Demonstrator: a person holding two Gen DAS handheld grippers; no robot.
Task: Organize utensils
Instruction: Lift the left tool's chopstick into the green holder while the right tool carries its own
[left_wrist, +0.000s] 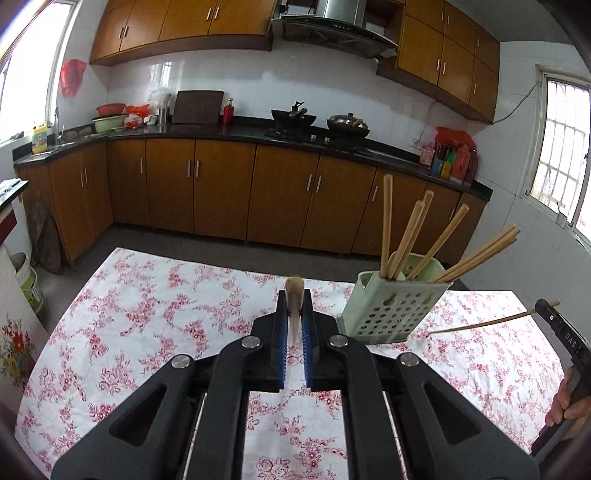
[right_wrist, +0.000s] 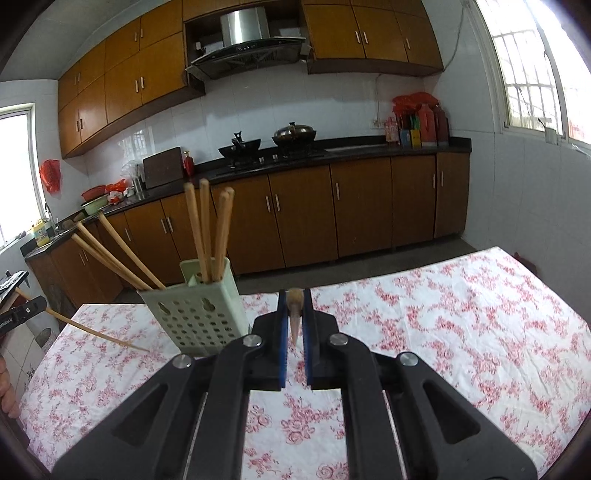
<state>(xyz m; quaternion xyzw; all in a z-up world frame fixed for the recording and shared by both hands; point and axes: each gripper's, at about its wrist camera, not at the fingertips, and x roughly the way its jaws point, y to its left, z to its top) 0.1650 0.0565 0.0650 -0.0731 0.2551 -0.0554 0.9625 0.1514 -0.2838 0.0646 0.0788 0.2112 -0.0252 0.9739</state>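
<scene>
With my left gripper (left_wrist: 294, 308) clenched on one chopstick (left_wrist: 294, 295) and my right gripper (right_wrist: 294, 310) clenched on another chopstick (right_wrist: 294, 314), both hover above the floral tablecloth (left_wrist: 147, 314), near the green holder (left_wrist: 391, 310) crowded with more chopsticks (left_wrist: 413, 236).

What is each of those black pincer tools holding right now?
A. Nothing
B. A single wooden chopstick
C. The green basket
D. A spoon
B: the left gripper and right gripper each clamp one chopstick, held above the table.
</scene>
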